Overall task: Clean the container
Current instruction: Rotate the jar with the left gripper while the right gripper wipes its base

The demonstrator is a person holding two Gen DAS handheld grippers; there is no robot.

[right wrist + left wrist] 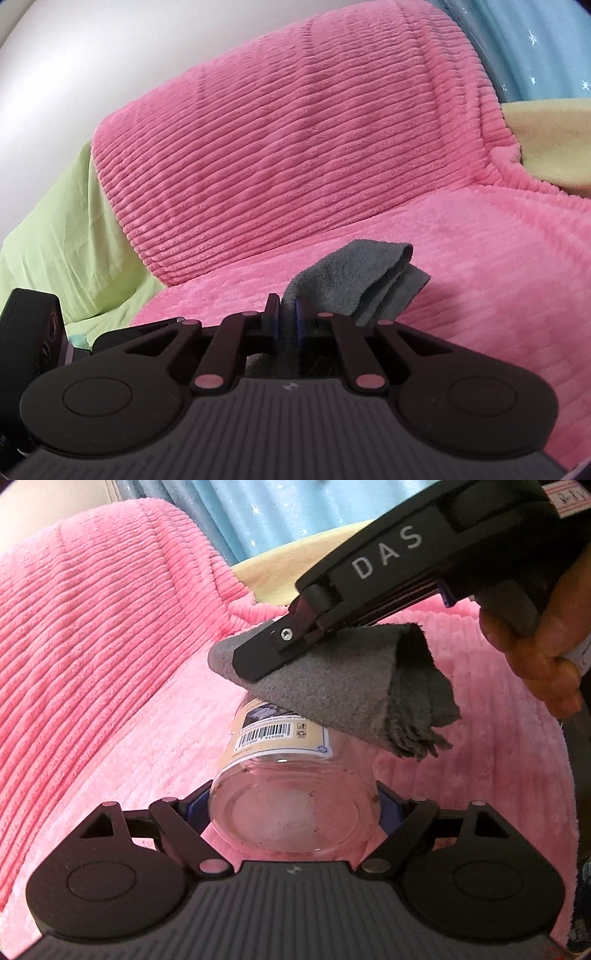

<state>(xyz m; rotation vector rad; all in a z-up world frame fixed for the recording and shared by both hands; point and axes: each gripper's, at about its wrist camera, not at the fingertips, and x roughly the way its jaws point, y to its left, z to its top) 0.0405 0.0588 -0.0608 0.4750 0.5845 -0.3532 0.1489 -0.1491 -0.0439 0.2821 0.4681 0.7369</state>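
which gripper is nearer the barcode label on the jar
Right. The right gripper presses the grey cloth onto the jar just above the barcode label; the left gripper clamps the jar's base, below the label.

My left gripper (295, 805) holds the clear glass jar with a barcode label (291, 794) between its fingers, the jar's base toward my camera and its far end pointing away over the pink ribbed plush blanket (110, 657). Above the jar's far end, touching it, lies the grey folded cloth (343, 690), pinched in my right gripper (287, 314), which reaches in from the upper right. Behind the blanket lie a yellow sheet (554, 140) and a blue star-printed curtain (280, 513).
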